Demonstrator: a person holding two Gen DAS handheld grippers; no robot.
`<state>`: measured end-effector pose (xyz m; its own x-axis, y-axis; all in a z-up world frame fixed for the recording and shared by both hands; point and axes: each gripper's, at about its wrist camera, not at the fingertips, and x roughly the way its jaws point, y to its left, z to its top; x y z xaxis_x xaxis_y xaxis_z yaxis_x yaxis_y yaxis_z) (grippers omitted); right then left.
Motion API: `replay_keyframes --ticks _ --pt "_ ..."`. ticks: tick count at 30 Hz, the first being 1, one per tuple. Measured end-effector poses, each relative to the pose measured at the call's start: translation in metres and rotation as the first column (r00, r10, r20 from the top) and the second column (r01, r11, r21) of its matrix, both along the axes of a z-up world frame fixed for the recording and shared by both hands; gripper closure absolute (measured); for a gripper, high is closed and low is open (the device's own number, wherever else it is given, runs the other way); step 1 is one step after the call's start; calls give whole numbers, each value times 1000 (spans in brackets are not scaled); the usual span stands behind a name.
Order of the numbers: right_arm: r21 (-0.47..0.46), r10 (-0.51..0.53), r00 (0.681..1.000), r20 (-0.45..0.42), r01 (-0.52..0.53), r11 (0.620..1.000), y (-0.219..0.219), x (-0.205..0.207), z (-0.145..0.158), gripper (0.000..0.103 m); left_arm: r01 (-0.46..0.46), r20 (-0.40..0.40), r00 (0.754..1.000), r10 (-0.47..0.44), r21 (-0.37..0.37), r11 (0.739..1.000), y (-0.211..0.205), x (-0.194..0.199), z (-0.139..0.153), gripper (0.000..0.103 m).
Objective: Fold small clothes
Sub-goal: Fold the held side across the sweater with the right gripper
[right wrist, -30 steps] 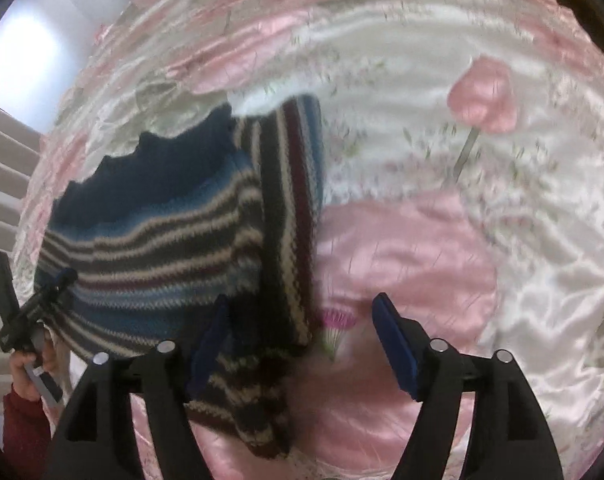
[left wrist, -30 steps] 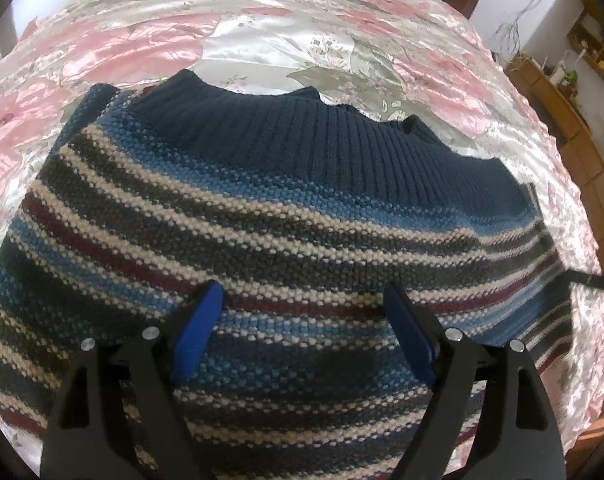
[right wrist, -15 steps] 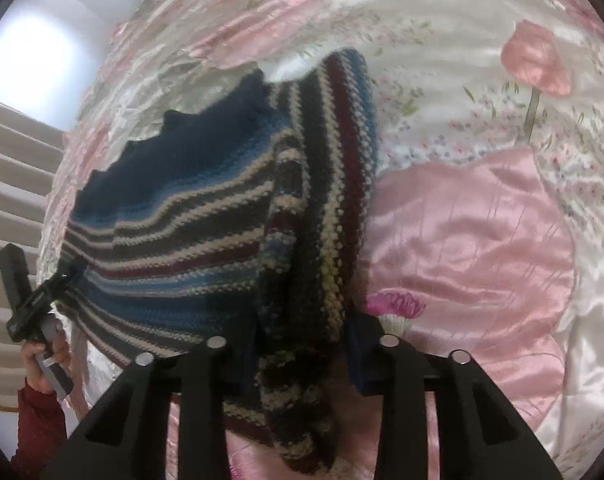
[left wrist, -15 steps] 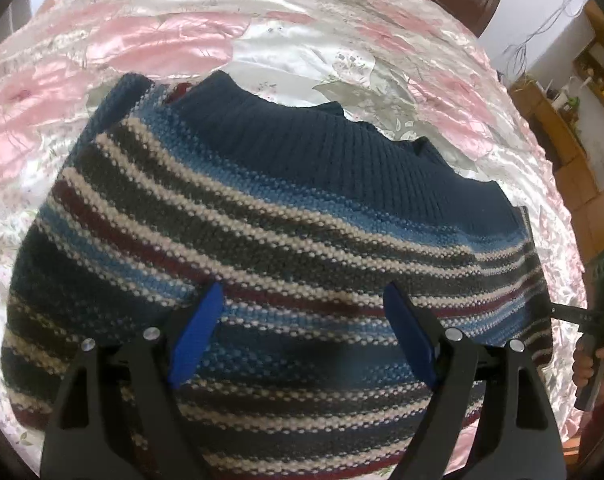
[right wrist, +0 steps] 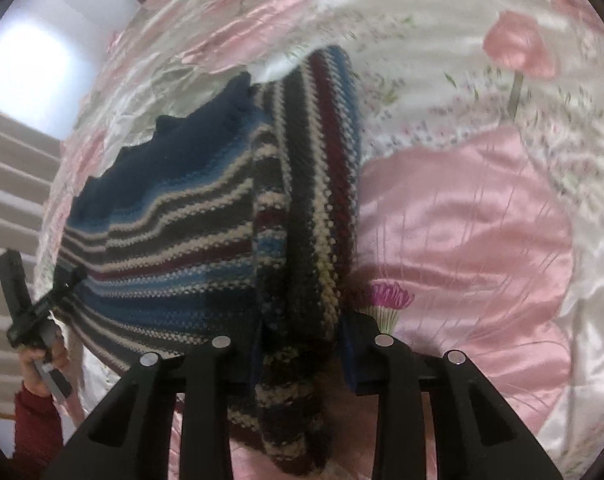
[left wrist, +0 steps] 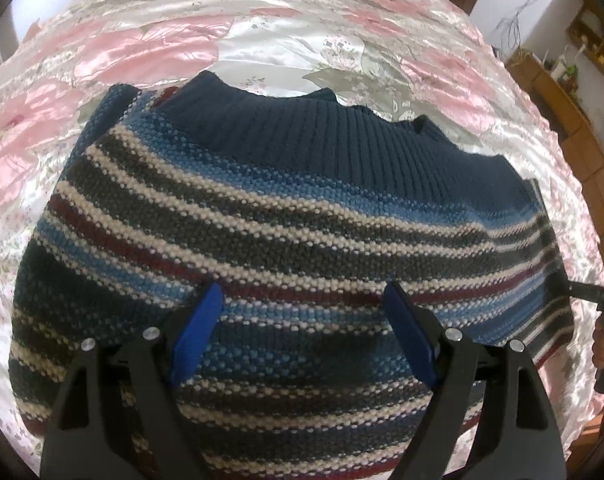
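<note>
One bed (left wrist: 286, 52) fills both views, covered by a glossy satin spread in white and pink with large flower prints; in the right wrist view a pink tulip (right wrist: 517, 46) and a small magenta bloom (right wrist: 391, 296) are printed on it.

One striped sweater (left wrist: 286, 224) lies on the spread. It is knitted in bands of cream, grey, blue and dark red, with one broad navy ribbed band (left wrist: 341, 140) along its far edge. In the right wrist view one sleeve (right wrist: 317, 184) is gathered into a thick roll along the sweater's right side, running from the far edge toward the camera.

Beyond the bed, at the upper right of the left wrist view, wooden furniture (left wrist: 557, 92) stands against the wall, too small to read in detail.

Two tongs are in use. The left tongs (left wrist: 303, 336) hang just over the middle of the sweater with their two blue-padded fingers (left wrist: 200, 328) spread wide apart, nothing between them; whether the tips touch the knit cannot be told. The right tongs (right wrist: 302, 348) are closed in on the rolled sleeve, which bulges out between the two fingers and hangs down toward the camera.

One hand (right wrist: 42, 360) with a red cuff grips the handle of the left tongs at the left edge of the right wrist view.
</note>
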<state>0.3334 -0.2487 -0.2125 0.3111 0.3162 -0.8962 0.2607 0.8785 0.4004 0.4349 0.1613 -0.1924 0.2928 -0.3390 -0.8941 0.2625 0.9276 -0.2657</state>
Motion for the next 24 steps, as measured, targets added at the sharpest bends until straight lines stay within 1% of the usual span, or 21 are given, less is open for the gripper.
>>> replay_keyframes --ticks 3,7,10,12,14,17,19,20,21,22,24 --pt "11 -5 1000 1 5 1000 -1 0 -5 70 2 2 1000 -2 -2 1000 0 0 -1 20" --pt "-29 -4 1000 13 4 1000 4 -1 -8 69 -2 4 1000 2 -3 1000 -2 1 -4 16" --pt "-50 -24 999 23 25 998 8 -1 -12 69 10 14 1000 -11 15 1000 -7 0 -7 13" --pt "-69 -36 999 15 36 997 11 -1 -12 68 16 19 1000 -16 28 999 -9 -1 -8 12" --pt "-88 -43 999 -14 41 995 13 3 -12 68 14 20 1000 -15 23 1000 -10 0 -9 10" --pt "-122 -62 994 -86 51 991 19 15 -11 68 15 13 1000 -15 17 1000 -11 2 -11 7" --pt "-152 -86 986 -140 65 986 23 21 -5 69 12 -6 1000 -12 27 1000 -12 4 -9 7" --pt "-161 -94 984 -150 70 985 25 23 0 70 8 -24 1000 -8 24 1000 -12 6 -6 8" --pt "-164 -104 984 -146 80 983 27 24 10 71 2 -45 999 -2 12 1000 -10 7 0 8" --pt "-159 -103 986 -131 82 984 31 25 21 71 -13 -64 998 11 -27 1000 -3 8 9 8" --pt "-148 -77 993 -88 64 987 45 27 45 71 -46 -69 997 38 -105 993 13 7 24 8"
